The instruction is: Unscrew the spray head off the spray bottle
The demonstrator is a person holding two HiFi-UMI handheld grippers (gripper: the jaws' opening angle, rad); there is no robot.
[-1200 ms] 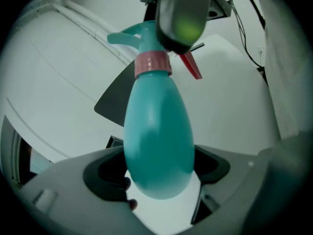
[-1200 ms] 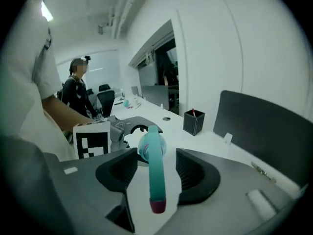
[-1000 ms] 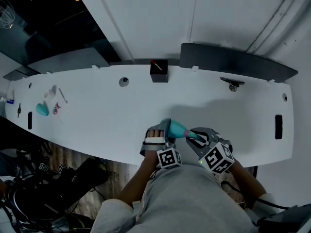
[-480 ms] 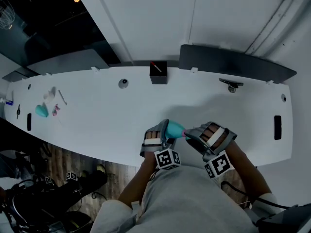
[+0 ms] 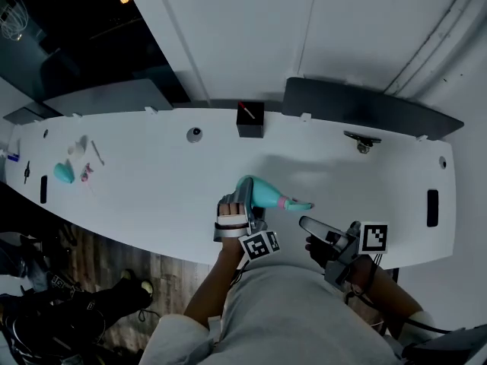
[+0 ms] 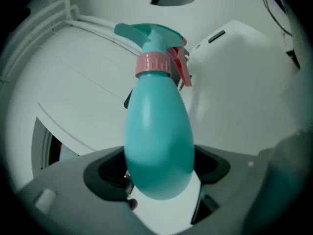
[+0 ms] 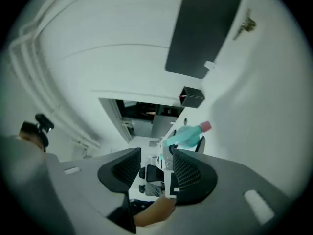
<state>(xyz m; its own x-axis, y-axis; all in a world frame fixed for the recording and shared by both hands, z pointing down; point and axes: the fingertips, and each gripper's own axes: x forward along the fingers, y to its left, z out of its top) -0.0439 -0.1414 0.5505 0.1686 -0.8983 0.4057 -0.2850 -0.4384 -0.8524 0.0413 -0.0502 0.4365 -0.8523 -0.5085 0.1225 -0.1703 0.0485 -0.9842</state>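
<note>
Here the left gripper (image 5: 242, 198) grips the spray bottle (image 6: 159, 131), spray head (image 6: 151, 35) on

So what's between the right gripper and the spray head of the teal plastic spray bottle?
Nothing. The head view shows only bare white table between the right gripper, whose empty jaws have just been opening, and the teal spray bottle's spray head.

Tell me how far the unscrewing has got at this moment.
Done: the left hand-held gripper is shut on the teal plastic spray bottle. In hand: the right hand-held gripper stands apart from it, its jaws have just been opening, nothing between them. Left: the teal spray head still sits on its pink collar, looseness unclear; it has yet to come off.
</note>
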